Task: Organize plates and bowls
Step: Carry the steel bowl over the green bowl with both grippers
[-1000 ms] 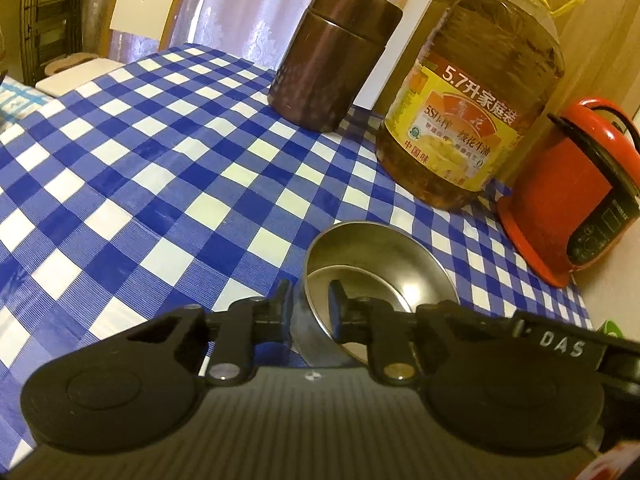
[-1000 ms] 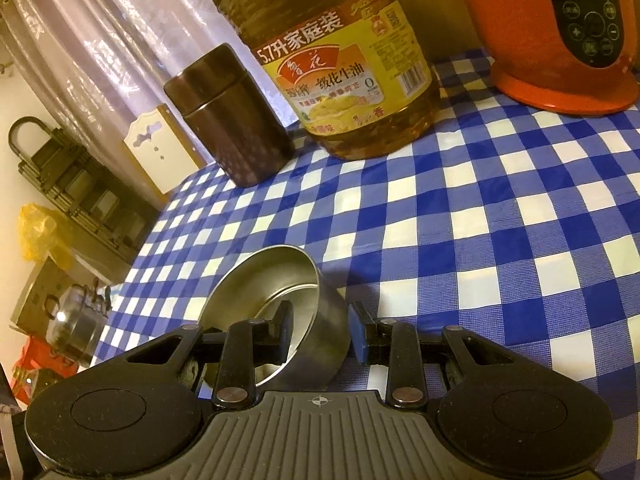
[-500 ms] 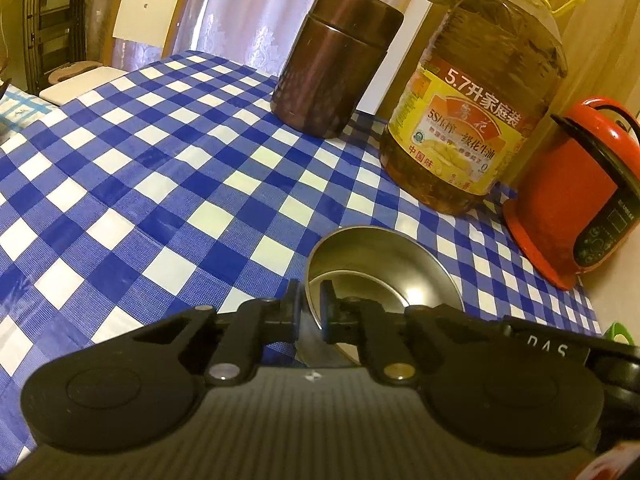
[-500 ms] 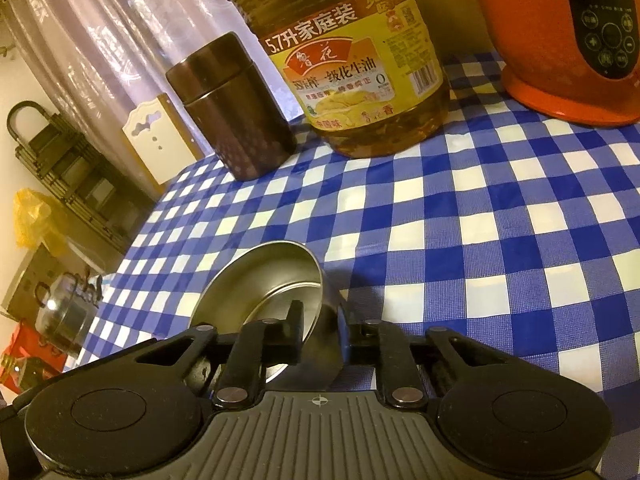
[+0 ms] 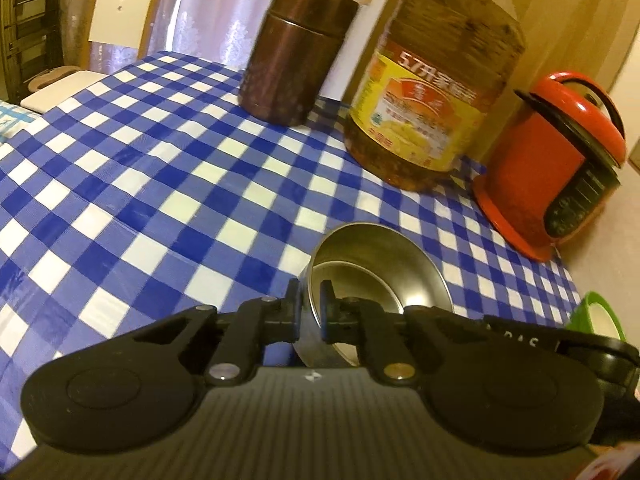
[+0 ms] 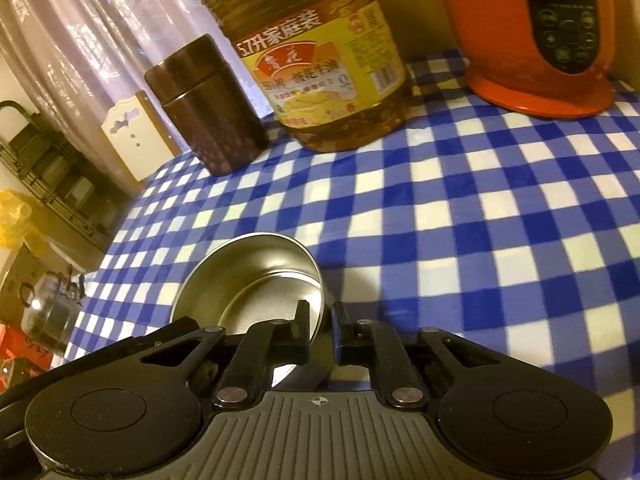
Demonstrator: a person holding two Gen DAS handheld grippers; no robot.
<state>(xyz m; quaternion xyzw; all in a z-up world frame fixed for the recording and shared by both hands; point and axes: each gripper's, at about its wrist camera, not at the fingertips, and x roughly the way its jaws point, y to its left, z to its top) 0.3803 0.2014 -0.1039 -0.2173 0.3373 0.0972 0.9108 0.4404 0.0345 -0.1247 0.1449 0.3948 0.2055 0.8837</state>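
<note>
A steel bowl (image 5: 376, 276) sits tilted above the blue-and-white checked tablecloth (image 5: 160, 184), gripped at opposite sides of its rim by both tools. The left gripper (image 5: 310, 300) has one finger (image 5: 294, 304) outside the wall and the other inside, jaws drawn in tight on the near-left rim. Seen from the right wrist camera, the right gripper (image 6: 322, 320) pinches the bowl's (image 6: 248, 276) near-right rim the same way, one finger inside, one outside; its jaws have just been closing, with the rim between them. Whether the bowl's base touches the cloth cannot be told. Along the far edge of the table stand a brown canister (image 5: 296, 52), a large bottle of cooking oil (image 5: 432, 92) with a yellow label, and a red rice cooker (image 5: 552, 168), all well apart from the bowl. A green-rimmed item (image 5: 596, 312) shows at the right edge of the left wrist view, partly hidden.
</note>
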